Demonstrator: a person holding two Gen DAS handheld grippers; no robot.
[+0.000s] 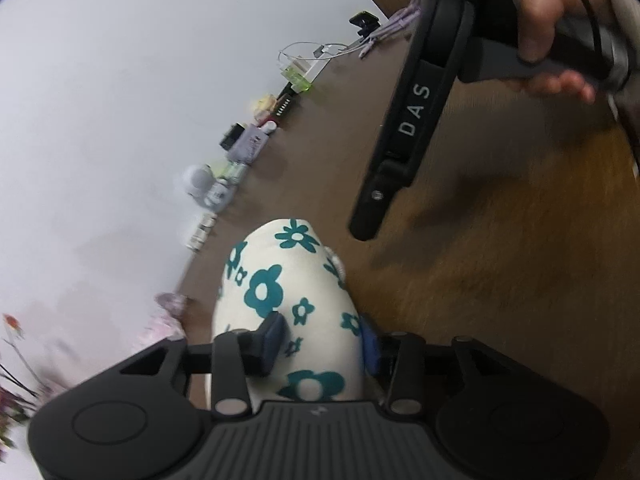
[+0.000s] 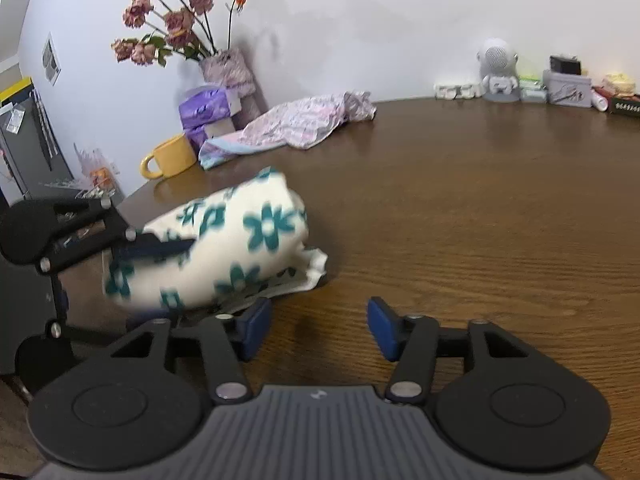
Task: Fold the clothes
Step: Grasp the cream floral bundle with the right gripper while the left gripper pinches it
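While left hand-held gripper (image 1: 320,340) straddles floral cloth (image 1: 288,292), right hand-held gripper (image 2: 318,328) gapes empty above table (image 2: 480,220).

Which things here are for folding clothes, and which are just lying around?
For the job: flowered cloth, pink patterned cloth, left gripper, right gripper.

Just lying about: yellow mug, flower vase, tissue packs, white figurine.

A lived-in home room.
Beyond the right claw (image 2: 318,328), a wooden worktop (image 2: 480,200) carries dried flowers (image 2: 168,20), a yellow mug (image 2: 170,157), tissue packs (image 2: 204,106) and trinkets along the white wall.
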